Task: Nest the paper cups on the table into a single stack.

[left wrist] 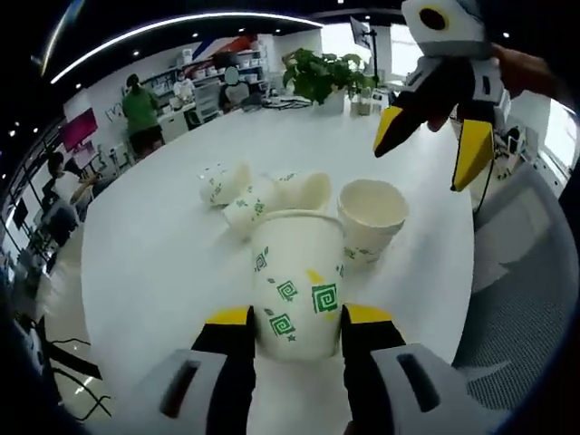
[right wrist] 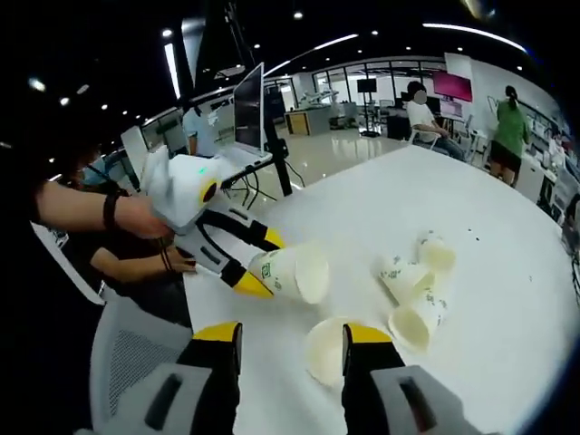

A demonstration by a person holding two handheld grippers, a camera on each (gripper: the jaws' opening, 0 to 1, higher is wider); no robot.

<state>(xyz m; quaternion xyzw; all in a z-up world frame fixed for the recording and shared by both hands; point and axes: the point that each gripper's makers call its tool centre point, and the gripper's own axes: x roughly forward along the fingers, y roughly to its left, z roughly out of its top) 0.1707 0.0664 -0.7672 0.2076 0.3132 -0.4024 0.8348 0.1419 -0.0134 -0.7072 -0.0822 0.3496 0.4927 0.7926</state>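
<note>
1. White paper cup (left wrist: 297, 288) with green print sits clamped between the left gripper (left wrist: 297, 319) jaws; seen in the right gripper view the same cup (right wrist: 292, 273) is carried on its side, mouth facing away from the holder, long axis roughly level with the table (left wrist: 154, 245).
2. Right gripper (right wrist: 291, 340) jaws stand apart with nothing between them; it hovers above an upright cup (right wrist: 324, 349), looking down into the open mouth; in the left gripper view this gripper (left wrist: 435, 149) hangs above and beyond that cup (left wrist: 372, 217).
3. Relation that matters: the upright cup stands just beyond and to the right of the held cup in the left gripper view, near but apart; judgement: the right gripper is the nearer to it, directly over it.
4. Three more cups (left wrist: 258, 195) lie tipped in a loose cluster further out on the table; right gripper view shows them (right wrist: 415, 290) on their sides, touching or nearly so; exact contacts cannot be told.
5. Judgement: nesting calls for the two cup axes to be brought into line, base of one toward mouth of the other; at present held cup is horizontal and upright cup vertical, so one must be turned.
6. Risk, judged: thin paper wall may crush under a hard clamp.
</note>
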